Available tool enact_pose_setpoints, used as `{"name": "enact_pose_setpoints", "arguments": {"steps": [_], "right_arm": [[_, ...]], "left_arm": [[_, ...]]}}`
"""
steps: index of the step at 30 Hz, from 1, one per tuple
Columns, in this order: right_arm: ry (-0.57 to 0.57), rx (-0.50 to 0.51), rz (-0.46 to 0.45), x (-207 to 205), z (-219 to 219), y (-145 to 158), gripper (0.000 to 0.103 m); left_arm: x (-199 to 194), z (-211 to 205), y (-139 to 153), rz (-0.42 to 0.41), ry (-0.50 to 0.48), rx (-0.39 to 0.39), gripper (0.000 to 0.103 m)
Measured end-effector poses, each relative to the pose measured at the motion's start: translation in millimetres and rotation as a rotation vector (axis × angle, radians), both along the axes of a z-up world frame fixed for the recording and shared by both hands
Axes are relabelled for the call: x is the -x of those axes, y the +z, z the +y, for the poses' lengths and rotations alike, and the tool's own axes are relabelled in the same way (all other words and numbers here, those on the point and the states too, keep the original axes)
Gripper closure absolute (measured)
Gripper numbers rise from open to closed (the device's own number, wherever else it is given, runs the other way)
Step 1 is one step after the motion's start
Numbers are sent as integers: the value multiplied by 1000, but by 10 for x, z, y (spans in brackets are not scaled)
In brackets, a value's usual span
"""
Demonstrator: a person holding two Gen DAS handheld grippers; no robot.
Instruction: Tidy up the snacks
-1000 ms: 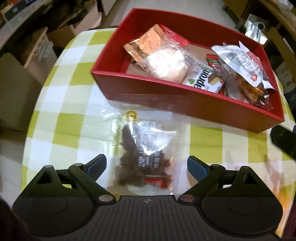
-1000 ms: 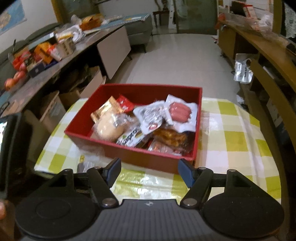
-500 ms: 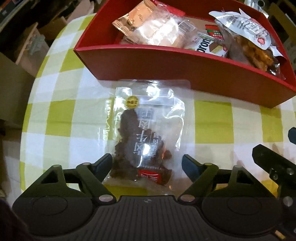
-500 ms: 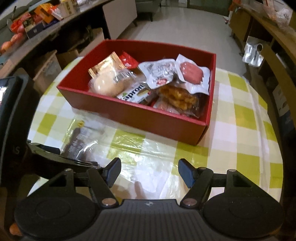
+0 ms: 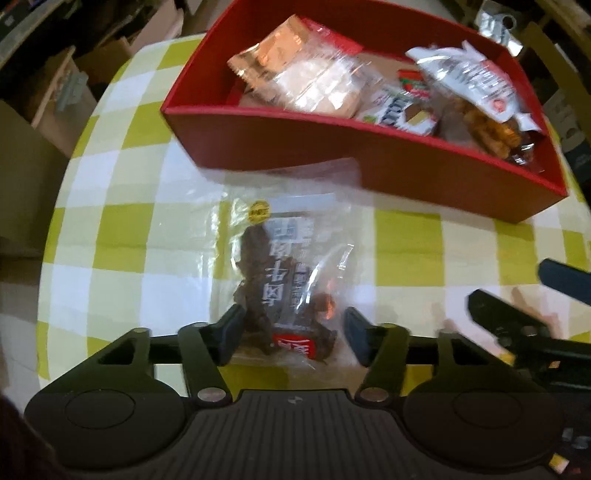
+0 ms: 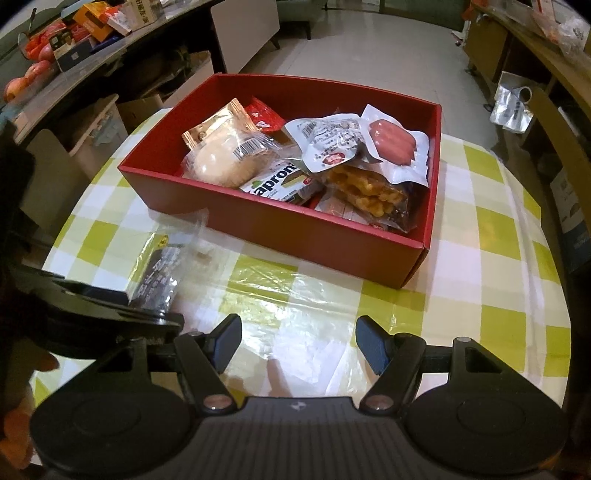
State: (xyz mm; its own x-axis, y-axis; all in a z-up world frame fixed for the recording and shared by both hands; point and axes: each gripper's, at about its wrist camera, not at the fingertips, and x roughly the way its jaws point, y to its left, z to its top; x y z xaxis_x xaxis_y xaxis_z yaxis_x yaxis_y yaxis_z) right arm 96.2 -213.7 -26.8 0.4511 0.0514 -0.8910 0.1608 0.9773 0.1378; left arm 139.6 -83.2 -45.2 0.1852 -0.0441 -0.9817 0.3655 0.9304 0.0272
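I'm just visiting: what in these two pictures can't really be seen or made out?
- Near end of the jerky bag, left view: the left claw covers it, so a firm pinch can't be confirmed.
- Box bottom, both views: piled snacks hide it.
- Wafer pack name, right view: neighbouring packs cover part of it.
- Right claw, left view: cut off by the right edge.
- Shelf items, right view: too small to read.
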Motion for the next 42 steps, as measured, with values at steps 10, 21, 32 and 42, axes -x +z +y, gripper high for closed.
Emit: {"name": "enact_pose_setpoints", "arguments": {"steps": [10,21,32,42], "right_arm": [[8,1,-6,2,-15,10,29],[6,-3,-39,9,-23,76,29],[7,-17,-48,26,-54,94,29],[-1,-13,-64,99,-162,129,29]], "left_arm": [[19,27,-73,-12,-19,-5,41],[67,116,286,-60,-10,83,65],[-10,103,-197,43,16,-17,12],[236,-103,-104,-28,-102,-35,47]]}}
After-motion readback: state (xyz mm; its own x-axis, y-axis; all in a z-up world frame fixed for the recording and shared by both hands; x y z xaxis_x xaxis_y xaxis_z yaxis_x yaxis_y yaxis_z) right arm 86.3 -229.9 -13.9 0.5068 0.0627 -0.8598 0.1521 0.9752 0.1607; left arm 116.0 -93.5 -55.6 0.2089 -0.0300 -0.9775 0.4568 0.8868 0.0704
